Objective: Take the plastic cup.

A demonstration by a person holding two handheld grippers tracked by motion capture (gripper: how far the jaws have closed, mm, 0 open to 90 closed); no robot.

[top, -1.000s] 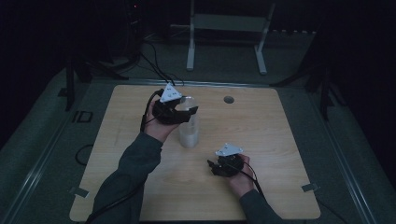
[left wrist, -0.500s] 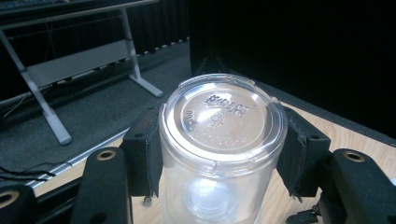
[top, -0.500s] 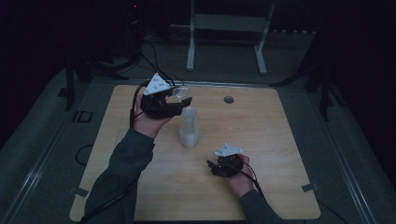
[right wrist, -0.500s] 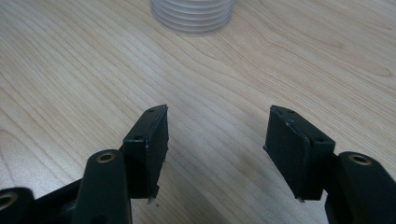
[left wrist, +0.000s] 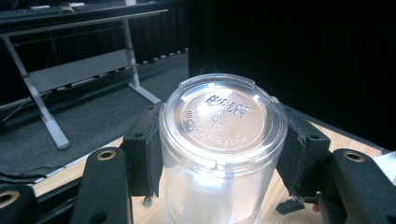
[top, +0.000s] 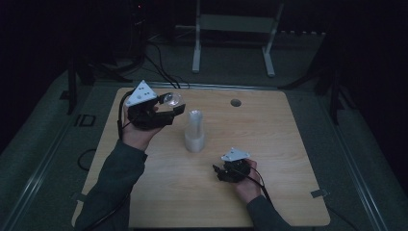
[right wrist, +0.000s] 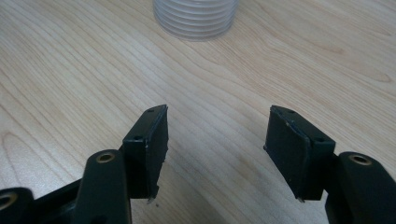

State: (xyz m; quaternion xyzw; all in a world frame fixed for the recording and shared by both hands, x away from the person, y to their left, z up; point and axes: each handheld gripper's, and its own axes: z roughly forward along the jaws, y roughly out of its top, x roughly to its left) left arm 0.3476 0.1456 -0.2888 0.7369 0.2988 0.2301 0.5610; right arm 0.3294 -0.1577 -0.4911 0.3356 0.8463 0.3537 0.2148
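While clamped between the left tool's pads, clear ribbed plastic cup riding above the pale wooden bench, beside the remaining stack of clear plastic cups. Right tool resting empty, gaping, stack ahead of it. Risking crushing or dropping: thin slippery walls, squeezing too hard, tilting.

Left claw carried clear cup left, off stack.

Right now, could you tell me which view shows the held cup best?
The left gripper view: the cup sits large between the gripper's pads, its embossed base facing the camera. The high view shows it small and dim in the left gripper. The right gripper view gives the stack instead.
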